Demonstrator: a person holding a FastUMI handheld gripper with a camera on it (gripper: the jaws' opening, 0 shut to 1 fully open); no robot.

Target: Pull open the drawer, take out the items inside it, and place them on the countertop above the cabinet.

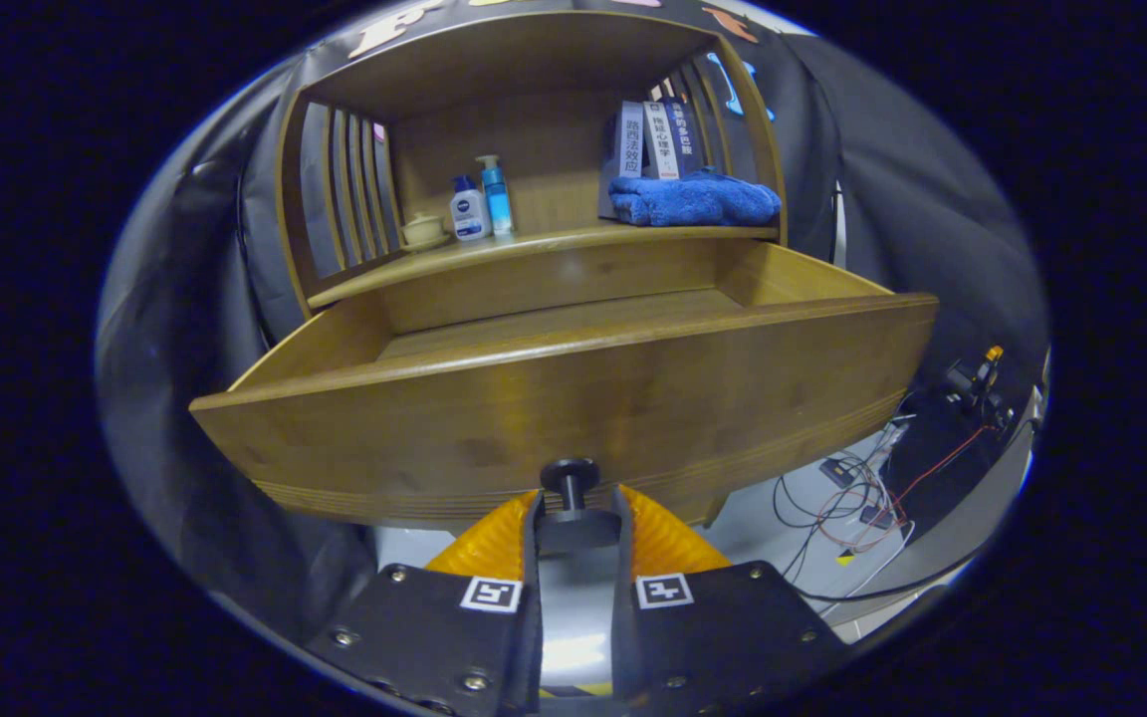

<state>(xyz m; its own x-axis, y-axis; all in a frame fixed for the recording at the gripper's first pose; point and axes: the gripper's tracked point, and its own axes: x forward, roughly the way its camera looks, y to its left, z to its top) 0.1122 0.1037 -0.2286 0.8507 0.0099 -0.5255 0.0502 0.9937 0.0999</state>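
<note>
Pulling step looks done: drawer (573,398) stands well out of the cabinet (534,129), its visible floor bare, front corners hidden behind the panel. Next I'd release, lift above the front edge and check inside. Gripper (571,508) fingers are narrowly parted, flanking the knob (570,478); firm pinch unclear.

Drawer (573,398) — smooth wood with a satin sheen; knob (570,476) matt, dark; towel (695,199) — fluffy cloth; bottles (482,204) glossy plastic.
</note>
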